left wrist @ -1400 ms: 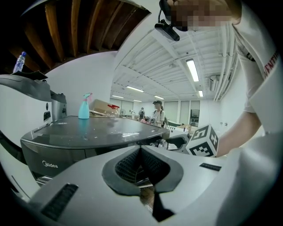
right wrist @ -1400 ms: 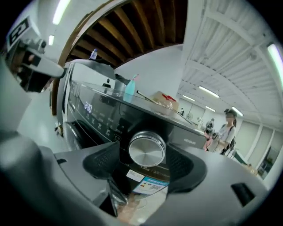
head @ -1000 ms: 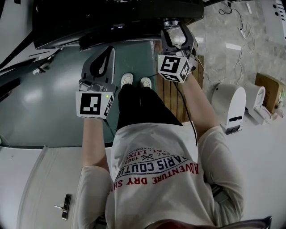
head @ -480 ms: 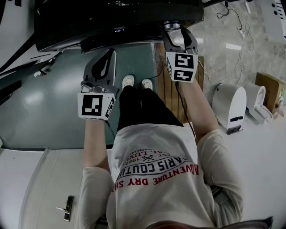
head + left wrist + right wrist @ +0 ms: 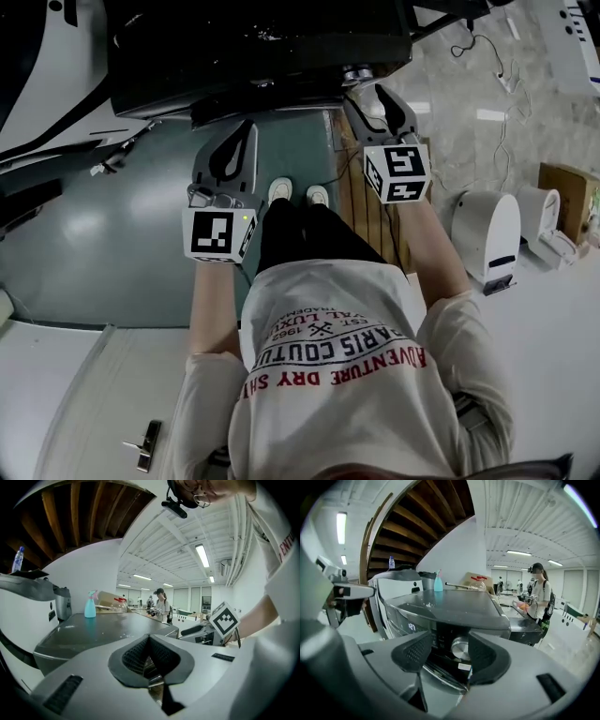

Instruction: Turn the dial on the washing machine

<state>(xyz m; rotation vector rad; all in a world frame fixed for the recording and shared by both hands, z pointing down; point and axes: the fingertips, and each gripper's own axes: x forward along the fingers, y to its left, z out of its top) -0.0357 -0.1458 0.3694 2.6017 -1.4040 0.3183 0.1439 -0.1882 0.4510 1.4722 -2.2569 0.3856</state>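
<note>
place: lab | cues: strip lights (image 5: 202, 555), washing machine (image 5: 440, 604) (person (image 5: 540, 597) in headgear)

Dial (image 5: 460, 648) shiny metal; washing machine (image 5: 440, 603) top glossy dark; right hand-held gripper (image 5: 449, 642) pads (image 5: 412, 652) matt, ribbed black.

White T-shirt (image 5: 328, 314) (red and navy lettering), black trousers (image 5: 302, 234) and white shoes (image 5: 279, 190).

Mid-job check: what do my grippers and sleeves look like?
The left gripper and right gripper are grey moulded shells with black textured pads. Each carries a white cube with black square markers. The sleeves are short and white.
</note>
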